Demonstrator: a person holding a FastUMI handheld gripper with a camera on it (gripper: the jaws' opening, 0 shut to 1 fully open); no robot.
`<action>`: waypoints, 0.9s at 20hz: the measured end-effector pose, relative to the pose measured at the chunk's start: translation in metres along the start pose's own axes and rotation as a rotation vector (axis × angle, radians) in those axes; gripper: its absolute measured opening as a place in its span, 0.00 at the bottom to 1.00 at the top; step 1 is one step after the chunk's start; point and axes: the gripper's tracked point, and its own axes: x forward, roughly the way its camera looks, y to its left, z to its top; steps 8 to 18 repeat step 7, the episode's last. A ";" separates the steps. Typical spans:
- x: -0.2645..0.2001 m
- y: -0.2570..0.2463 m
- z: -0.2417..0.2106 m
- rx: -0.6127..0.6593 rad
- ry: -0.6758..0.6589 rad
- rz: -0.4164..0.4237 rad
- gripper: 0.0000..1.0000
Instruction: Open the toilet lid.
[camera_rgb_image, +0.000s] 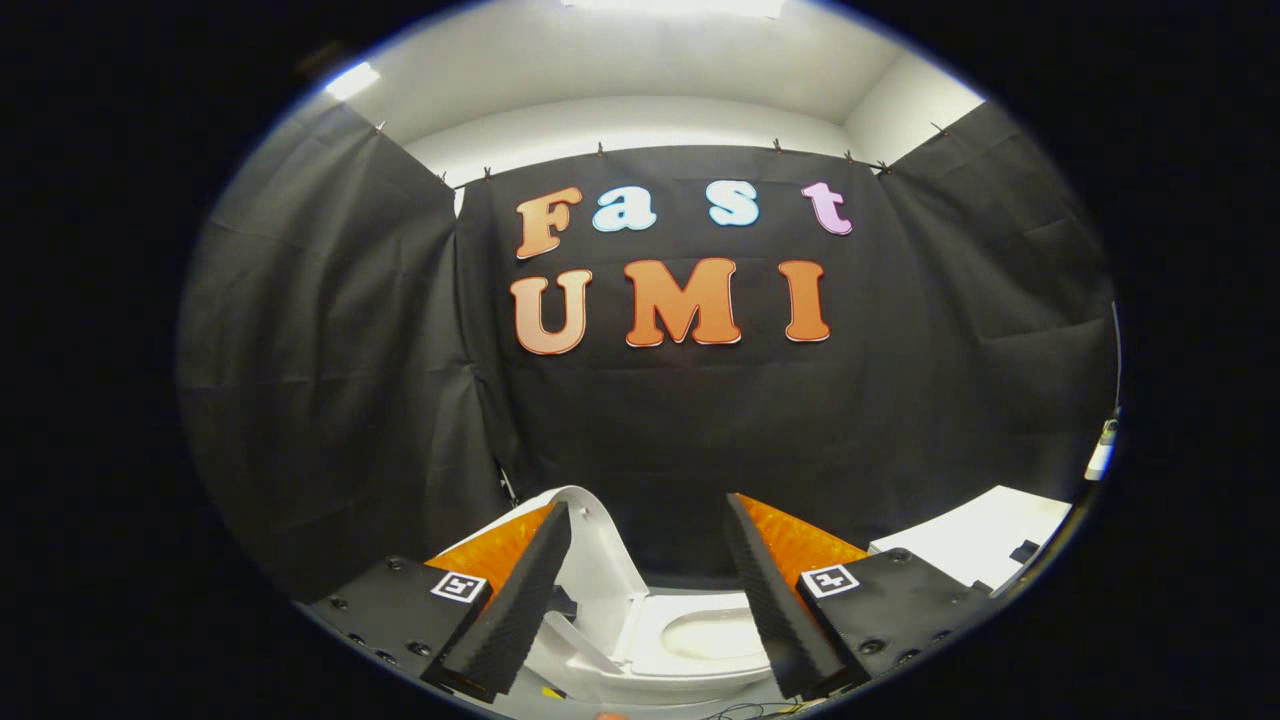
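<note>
A white toilet (640, 670) sits low, just ahead of my fingers. Its lid (595, 560) stands raised, leaning up beside the inner face of my left finger (520, 600). The seat ring (655, 625) and bowl (712, 635) lie uncovered between the two fingers. My gripper (648, 505) is open, its black ribbed pads spread wide with nothing pressed between them. I cannot tell whether the left finger touches the lid; the right finger (775, 590) is clear of it.
A white flat surface (985, 540) lies beyond the right finger, with a small dark item (1022, 551) on it. A white plug or cable end (1100, 455) hangs at the far right. Black cloth walls close in the booth on three sides.
</note>
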 end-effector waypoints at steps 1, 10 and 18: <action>-0.001 0.000 0.001 -0.002 -0.003 0.001 0.98; -0.006 -0.002 0.011 0.013 -0.015 0.008 0.98; -0.006 -0.002 0.011 0.013 -0.015 0.008 0.98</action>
